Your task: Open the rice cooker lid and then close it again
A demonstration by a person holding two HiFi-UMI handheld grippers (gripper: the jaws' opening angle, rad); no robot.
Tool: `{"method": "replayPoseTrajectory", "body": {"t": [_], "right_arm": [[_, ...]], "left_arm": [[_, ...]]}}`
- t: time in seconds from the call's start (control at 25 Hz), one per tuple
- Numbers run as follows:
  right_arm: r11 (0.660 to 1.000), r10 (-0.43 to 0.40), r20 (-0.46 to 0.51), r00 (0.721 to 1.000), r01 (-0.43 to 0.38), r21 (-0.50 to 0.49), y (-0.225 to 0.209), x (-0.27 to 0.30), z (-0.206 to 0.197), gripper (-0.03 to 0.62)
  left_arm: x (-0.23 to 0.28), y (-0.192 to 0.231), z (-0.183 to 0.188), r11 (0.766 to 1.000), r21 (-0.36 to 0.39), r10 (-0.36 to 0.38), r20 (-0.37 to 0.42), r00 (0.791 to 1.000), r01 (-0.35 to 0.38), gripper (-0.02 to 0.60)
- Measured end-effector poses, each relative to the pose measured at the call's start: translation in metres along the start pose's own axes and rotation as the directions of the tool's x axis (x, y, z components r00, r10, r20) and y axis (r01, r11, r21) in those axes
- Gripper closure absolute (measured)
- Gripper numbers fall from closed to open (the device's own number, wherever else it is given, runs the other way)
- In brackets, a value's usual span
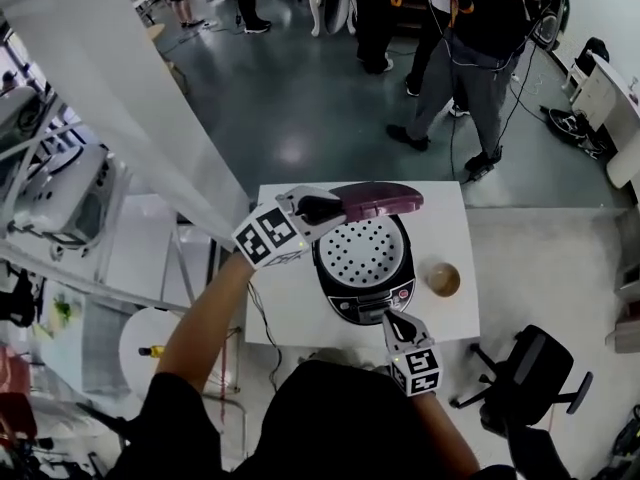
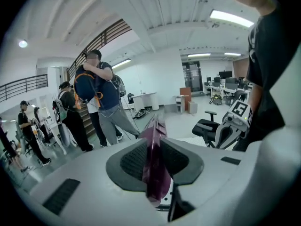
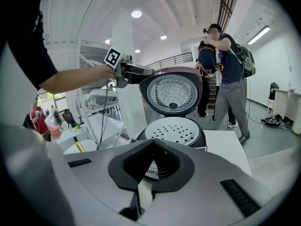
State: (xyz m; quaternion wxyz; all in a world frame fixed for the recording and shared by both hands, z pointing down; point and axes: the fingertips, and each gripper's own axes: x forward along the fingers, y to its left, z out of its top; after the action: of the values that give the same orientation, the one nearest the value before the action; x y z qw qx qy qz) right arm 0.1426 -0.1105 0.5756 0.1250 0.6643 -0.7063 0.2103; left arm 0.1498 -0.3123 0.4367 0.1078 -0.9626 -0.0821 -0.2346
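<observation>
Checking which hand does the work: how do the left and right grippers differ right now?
The left gripper is clamped on the edge of the raised purple lid; the right gripper has its jaws shut on nothing. The left gripper is at the far left of the cooker; the right gripper is low at its front. Both carry a marker cube.
</observation>
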Motion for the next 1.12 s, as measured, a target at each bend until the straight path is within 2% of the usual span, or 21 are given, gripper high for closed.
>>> {"method": "replayPoseTrajectory", "body": {"t": [0.2, 0.4, 0.52, 0.68, 0.88, 1.12], "right_arm": [[0.997, -0.003, 0.035, 0.999, 0.0, 0.072, -0.006, -0.025, -0.001, 0.594], [0.993, 0.01, 0.068, 0.998, -0.018, 0.118, -0.011, -0.046, -0.003, 0.594], [0.99, 0.022, 0.082, 0.996, -0.033, 0.137, -0.012, -0.06, -0.01, 0.594], [0.977, 0.032, 0.117, 0.993, -0.055, 0.204, -0.014, -0.072, -0.008, 0.594], [0.975, 0.052, 0.141, 0.989, -0.081, 0.206, -0.005, -0.079, 0.0, 0.594], [0.972, 0.019, 0.159, 0.987, -0.056, 0.228, -0.009, -0.079, 0.007, 0.594]], "left_arm": [[0.0, -0.012, -0.005, 0.999, -0.027, 0.036, -0.023, 0.999, -0.037, 0.503], [0.002, -0.019, -0.008, 0.994, -0.018, 0.104, -0.065, 0.992, -0.105, 0.502], [0.008, -0.037, -0.017, 0.994, -0.028, 0.098, -0.106, 0.99, -0.102, 0.5], [0.015, -0.06, -0.031, 0.995, 0.008, 0.102, -0.167, 0.981, -0.102, 0.494], [0.019, -0.073, -0.04, 0.988, 0.055, 0.151, -0.172, 0.974, -0.143, 0.489], [0.028, -0.093, -0.057, 0.994, 0.015, 0.11, -0.173, 0.979, -0.11, 0.482]]}}
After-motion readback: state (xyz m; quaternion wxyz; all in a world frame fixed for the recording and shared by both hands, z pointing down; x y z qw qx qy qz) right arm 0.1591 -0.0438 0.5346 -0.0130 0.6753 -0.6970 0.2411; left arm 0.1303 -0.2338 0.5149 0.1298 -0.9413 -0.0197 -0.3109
